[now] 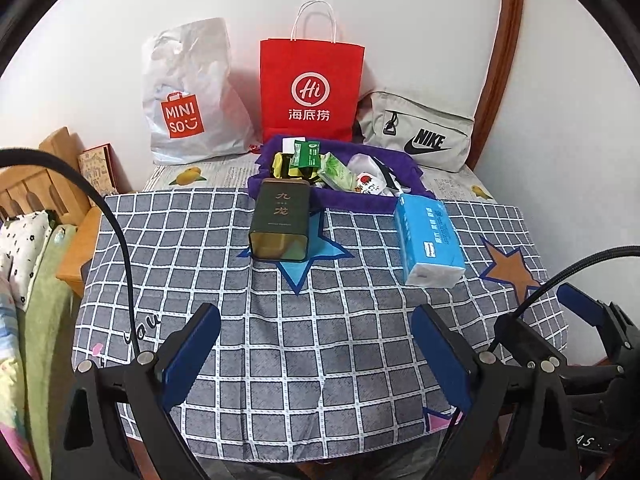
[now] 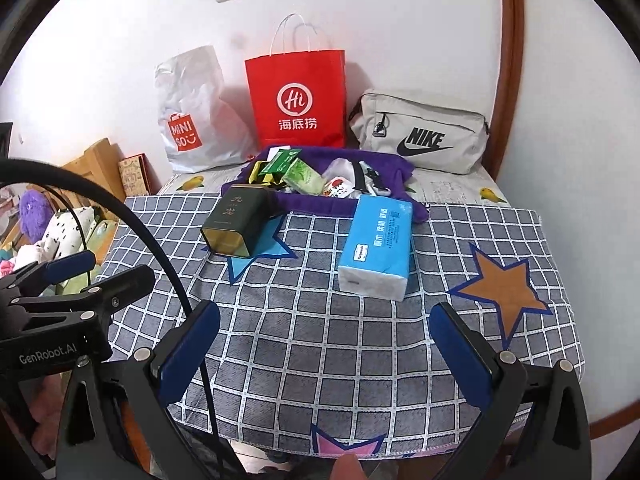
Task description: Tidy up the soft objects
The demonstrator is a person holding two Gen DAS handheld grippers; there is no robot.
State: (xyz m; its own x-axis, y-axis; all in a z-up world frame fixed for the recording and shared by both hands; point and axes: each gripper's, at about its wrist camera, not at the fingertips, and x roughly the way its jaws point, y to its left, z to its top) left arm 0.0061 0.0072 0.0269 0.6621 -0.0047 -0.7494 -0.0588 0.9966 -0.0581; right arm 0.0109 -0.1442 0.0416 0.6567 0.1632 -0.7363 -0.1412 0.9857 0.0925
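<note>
A blue tissue pack point(image 1: 430, 240) point(image 2: 376, 246) lies on the checked cloth point(image 1: 280, 340) point(image 2: 320, 340) right of centre. A dark green tin point(image 1: 281, 220) point(image 2: 236, 220) lies on its side to its left. Behind them a purple cloth point(image 1: 396, 168) point(image 2: 392, 164) holds small packets point(image 1: 338, 172) point(image 2: 302, 174). My left gripper point(image 1: 316, 320) is open and empty over the cloth's near part. My right gripper point(image 2: 324, 318) is open and empty, short of the tissue pack. Each gripper also shows at the edge of the other's view.
Against the back wall stand a white Miniso bag point(image 1: 192, 96) point(image 2: 196, 116), a red paper bag point(image 1: 310, 88) point(image 2: 296, 100) and a grey Nike pouch point(image 1: 420, 132) point(image 2: 420, 132). A wooden bed frame point(image 1: 44, 184) and bedding point(image 1: 24, 280) lie to the left.
</note>
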